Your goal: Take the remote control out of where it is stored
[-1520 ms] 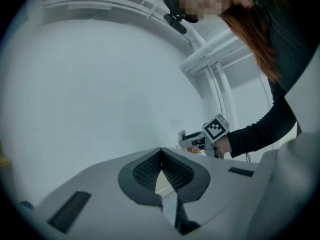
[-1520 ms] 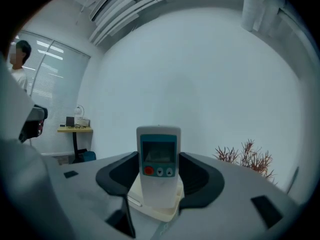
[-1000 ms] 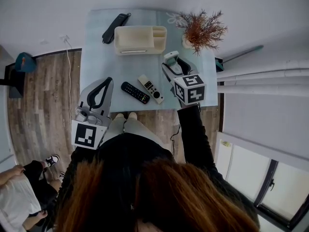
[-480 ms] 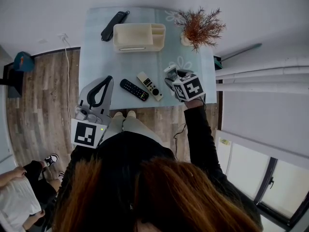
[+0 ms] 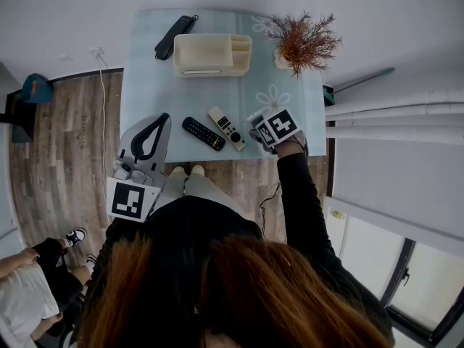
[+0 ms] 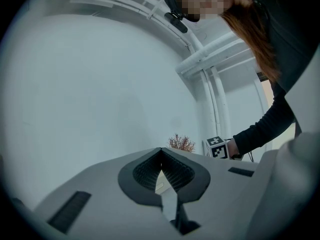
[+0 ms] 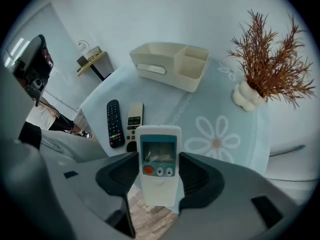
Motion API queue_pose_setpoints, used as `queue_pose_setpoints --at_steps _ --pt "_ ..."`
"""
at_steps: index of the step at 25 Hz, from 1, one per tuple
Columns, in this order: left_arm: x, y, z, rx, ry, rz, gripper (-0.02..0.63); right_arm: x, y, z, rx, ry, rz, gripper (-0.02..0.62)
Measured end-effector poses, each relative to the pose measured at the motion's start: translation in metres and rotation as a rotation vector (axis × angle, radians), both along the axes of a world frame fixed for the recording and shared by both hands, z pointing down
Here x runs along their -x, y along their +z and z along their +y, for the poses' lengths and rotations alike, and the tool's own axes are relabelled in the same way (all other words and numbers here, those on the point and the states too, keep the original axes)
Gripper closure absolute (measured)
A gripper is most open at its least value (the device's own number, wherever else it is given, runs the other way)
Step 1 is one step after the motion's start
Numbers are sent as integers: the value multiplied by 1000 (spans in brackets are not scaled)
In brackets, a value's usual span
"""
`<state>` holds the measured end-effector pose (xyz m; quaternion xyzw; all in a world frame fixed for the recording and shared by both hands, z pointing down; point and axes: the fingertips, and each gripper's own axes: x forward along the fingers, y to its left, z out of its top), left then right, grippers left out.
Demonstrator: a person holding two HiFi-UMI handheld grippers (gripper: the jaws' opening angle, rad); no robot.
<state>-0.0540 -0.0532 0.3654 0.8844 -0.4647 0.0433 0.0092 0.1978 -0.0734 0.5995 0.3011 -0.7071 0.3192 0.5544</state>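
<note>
**White remote out of the box, held in the right fingers**

Right gripper (image 7: 159,173): fingers clamped on the white remote (image 7: 158,156), one finger on each long side, screen and buttons facing up. Held in the air over the near edge of the bench (image 7: 165,104), not lying on it.

Far ahead of these fingers, at the back of the bench: the cream storage box (image 7: 172,66). No remote seen sticking out of it. Just ahead and to the left of the fingers: a black remote (image 7: 114,123) and a pale remote (image 7: 133,129), flat on the bench, side by side, both out of the box too. Ahead and to the right: a dry plant (image 7: 265,69) in a white pot.

Left gripper (image 6: 162,170): fingers together at the tips, nothing between them. Both flat remotes off to the right of these fingers, well apart.

Looks nearly done. Taking-out part seems finished for the white remote: clear of the box and well apart from it. Probably left to do: lay it on the bench near the other two, then open the right fingers and let go.
</note>
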Motion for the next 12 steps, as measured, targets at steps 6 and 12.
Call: queue_pose_setpoints --at_steps 6,12 --pt "4 0 1 4 -9 -3 606 -12 26 8 115 -6 48 338" --pt "7 -1 2 -3 -26 -6 606 -14 44 6 173 -21 69 337"
